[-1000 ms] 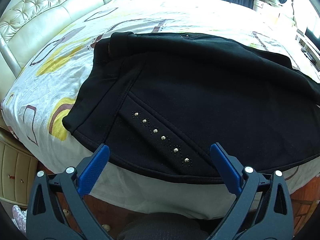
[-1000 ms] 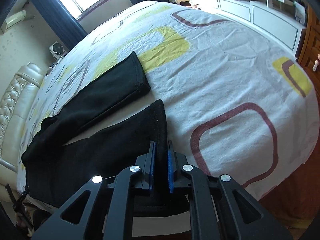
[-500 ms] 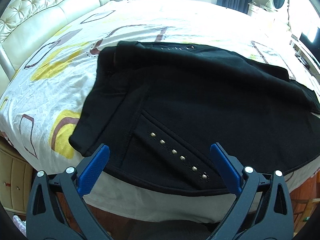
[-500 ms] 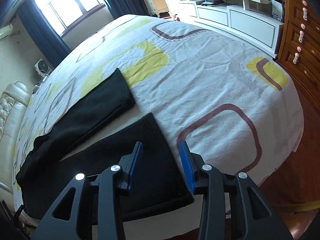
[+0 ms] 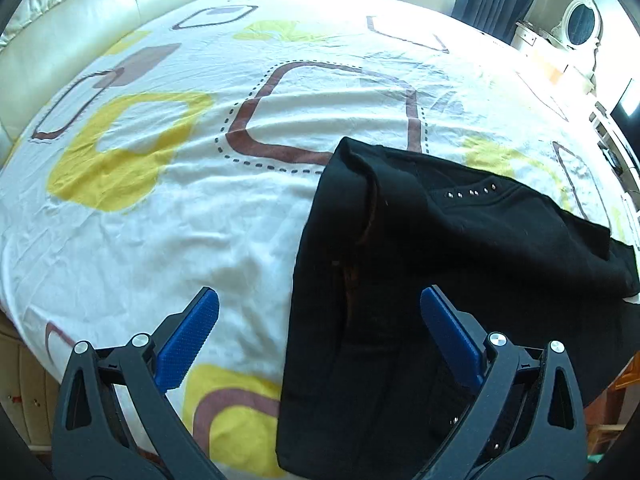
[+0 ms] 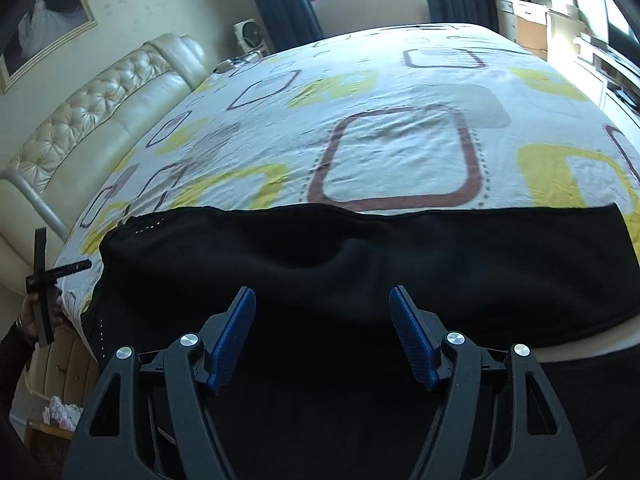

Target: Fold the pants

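Now | black pants (image 6: 360, 256) lie lengthwise across bed (image 6: 400, 152) before us | right gripper (image 6: 322, 332) nearer, spread | left gripper (image 5: 320, 332) spread, empty

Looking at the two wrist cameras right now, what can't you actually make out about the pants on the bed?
- Left wrist view: the pants run off the right edge, so the legs are cut off.
- Right wrist view: the near edge is hidden behind the open right gripper.
- Both views: layer count unreadable; black fabric hides folds.
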Tool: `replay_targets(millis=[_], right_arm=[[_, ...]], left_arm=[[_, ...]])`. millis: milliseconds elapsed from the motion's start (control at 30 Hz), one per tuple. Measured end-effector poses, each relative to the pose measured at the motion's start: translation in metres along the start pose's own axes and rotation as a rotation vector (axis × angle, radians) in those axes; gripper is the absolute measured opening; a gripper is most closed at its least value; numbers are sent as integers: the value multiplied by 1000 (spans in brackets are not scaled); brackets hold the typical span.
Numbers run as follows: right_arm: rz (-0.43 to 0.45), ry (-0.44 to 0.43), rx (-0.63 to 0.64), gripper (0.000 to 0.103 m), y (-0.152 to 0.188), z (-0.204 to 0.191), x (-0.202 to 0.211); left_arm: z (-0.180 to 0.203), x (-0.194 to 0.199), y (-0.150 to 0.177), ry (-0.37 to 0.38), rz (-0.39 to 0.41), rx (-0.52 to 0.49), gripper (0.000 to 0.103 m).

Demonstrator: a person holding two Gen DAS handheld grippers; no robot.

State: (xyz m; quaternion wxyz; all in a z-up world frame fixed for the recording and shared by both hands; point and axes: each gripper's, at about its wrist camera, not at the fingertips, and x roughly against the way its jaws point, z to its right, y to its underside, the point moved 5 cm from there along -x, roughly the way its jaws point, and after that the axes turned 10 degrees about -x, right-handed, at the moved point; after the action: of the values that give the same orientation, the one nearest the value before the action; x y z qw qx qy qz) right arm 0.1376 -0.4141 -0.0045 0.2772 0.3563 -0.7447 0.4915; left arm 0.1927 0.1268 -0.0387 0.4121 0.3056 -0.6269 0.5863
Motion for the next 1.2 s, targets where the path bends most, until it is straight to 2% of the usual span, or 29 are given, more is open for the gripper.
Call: replay_targets(millis=[100, 200, 267, 400, 500, 533, 600, 700, 767, 800, 833, 900, 933, 1000, 1100, 1133, 1200], right_arm=[[-24, -2, 111, 73, -2, -45, -26], [-42, 6, 200, 74, -7, -68, -47], [-55, -10, 215, 74, -18, -72, -58], [-68, -61, 180, 74, -43, -68, -78], [-102, -124, 144, 74, -62, -68, -100], [-115, -144, 137, 74, -67, -69, -108], [-146, -182, 137, 74, -73, -77, -126], [-229, -221, 180, 74, -75, -94, -155], [-280, -221, 206, 74, -73, -103, -174], [-297, -215, 219, 74, -71, -107, -182], [-312, -214, 230, 73, -70, -111, -188], [-342, -224, 237, 59, -68, -120, -199], [-357, -227, 242, 48, -67, -124, -204], [-384, -213, 250, 46, -65, -127, -213], [-406, -196, 255, 24, -62, -130, -219], [-421, -212, 240, 13, -61, -130, -219], [-413, -209, 264, 9, -58, -135, -215]], left_arm=[[-14, -28, -30, 148, -82, 12, 101], [-20, -58, -51, 262, -142, 51, 101], [-25, -77, -61, 325, -166, 97, 101], [-24, -101, -77, 405, -180, 149, 101], [-17, -104, -85, 439, -165, 125, 99], [-13, -102, -87, 449, -154, 101, 94], [-3, -103, -89, 473, -157, 61, 48], [2, -110, -88, 449, -178, 23, 39], [0, -108, -89, 466, -170, 25, 33], [-2, -107, -90, 487, -166, 35, 19], [-2, -108, -90, 502, -167, 45, 15], [-3, -109, -91, 508, -170, 57, 12], [-2, -109, -92, 510, -168, 55, 12], [0, -108, -93, 511, -158, 42, 9], [0, -106, -95, 513, -144, 37, 9], [-1, -106, -96, 516, -138, 42, 9], [-2, -103, -98, 525, -121, 48, 8]])
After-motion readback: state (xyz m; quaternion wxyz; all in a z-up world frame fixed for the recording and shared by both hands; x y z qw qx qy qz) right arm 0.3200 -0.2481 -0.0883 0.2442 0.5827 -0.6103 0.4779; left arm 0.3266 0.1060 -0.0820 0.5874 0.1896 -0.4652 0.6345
